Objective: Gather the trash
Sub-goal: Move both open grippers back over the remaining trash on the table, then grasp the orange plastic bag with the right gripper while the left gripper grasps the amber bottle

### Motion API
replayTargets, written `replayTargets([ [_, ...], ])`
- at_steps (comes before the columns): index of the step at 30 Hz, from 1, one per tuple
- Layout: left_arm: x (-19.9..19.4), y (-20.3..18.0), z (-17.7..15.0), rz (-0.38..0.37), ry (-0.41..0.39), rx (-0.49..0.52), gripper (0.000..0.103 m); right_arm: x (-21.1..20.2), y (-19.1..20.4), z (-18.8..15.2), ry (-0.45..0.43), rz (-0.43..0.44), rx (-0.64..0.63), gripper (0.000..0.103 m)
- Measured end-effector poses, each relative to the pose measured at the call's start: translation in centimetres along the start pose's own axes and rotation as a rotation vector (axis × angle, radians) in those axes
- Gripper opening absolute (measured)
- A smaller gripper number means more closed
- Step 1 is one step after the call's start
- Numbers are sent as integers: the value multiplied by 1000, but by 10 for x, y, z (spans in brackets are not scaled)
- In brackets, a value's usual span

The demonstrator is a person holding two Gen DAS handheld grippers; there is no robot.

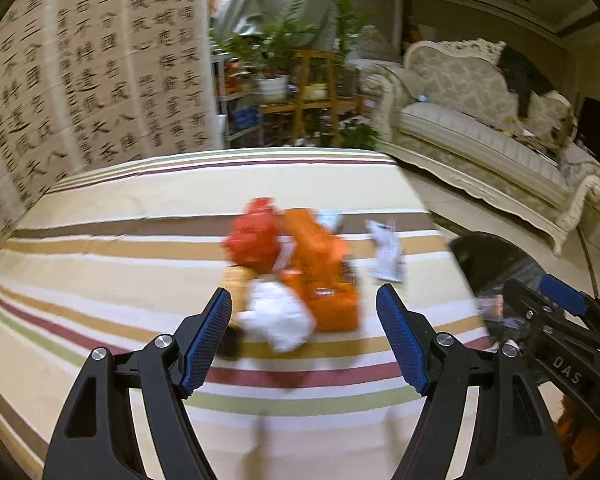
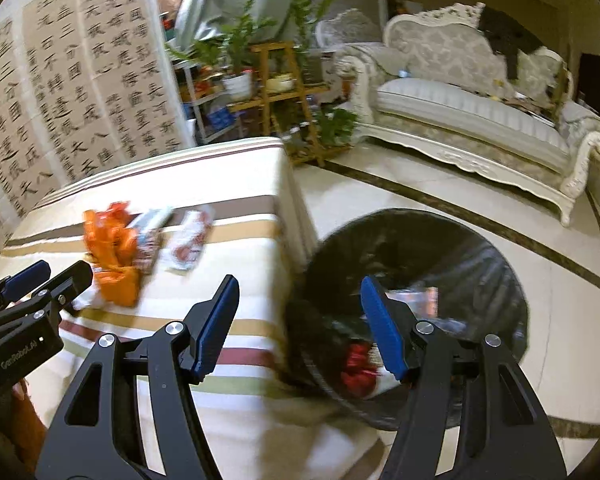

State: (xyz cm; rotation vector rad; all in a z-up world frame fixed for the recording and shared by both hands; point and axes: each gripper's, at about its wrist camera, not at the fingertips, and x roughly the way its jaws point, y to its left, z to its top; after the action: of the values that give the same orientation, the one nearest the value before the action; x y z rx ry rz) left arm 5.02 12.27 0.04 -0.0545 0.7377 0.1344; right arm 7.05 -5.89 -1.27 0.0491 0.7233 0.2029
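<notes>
Nearest the left wrist camera, left gripper (image 1: 304, 300) jaws wide apart, nothing between them, above striped tablecloth (image 1: 100, 280). Right gripper (image 2: 296, 292) likewise spread and empty, over table edge and black-lined trash bin (image 2: 480, 256); red wrapper (image 2: 358, 364) inside. Further on: blurred pile of orange wrappers (image 1: 320, 268), white wrapper (image 1: 386, 252) beside. Beyond, sofa (image 1: 480, 120).

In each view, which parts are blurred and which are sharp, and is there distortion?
Left wrist view: the trash pile on the striped cloth is smeared by motion, the left gripper is sharp, and fisheye bends the cloth's edge. Right wrist view: the wrappers and bin are blurred, the right gripper is crisp, with dark corners.
</notes>
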Motion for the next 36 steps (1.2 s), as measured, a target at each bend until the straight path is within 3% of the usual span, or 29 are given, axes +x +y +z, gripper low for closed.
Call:
replayTargets([
  [10,2,71,-2,103,3,-99,73,10,80,7,18,107,-125,62],
  [19,8,100,-7,132,24,-135,73,27,127,11,46,161,-196,60],
  [29,12,103,-8,100,42,-146,73,51,143,10,109,162,-220,34],
  [32,14,101,-7,91,46,-144,73,50,145,10,98,157,-230,31],
  [34,14,100,-6,83,47,-143,73,47,143,11,90,162,-225,21],
  [36,14,98,-5,76,46,-138,73,41,141,13,77,159,-221,21],
])
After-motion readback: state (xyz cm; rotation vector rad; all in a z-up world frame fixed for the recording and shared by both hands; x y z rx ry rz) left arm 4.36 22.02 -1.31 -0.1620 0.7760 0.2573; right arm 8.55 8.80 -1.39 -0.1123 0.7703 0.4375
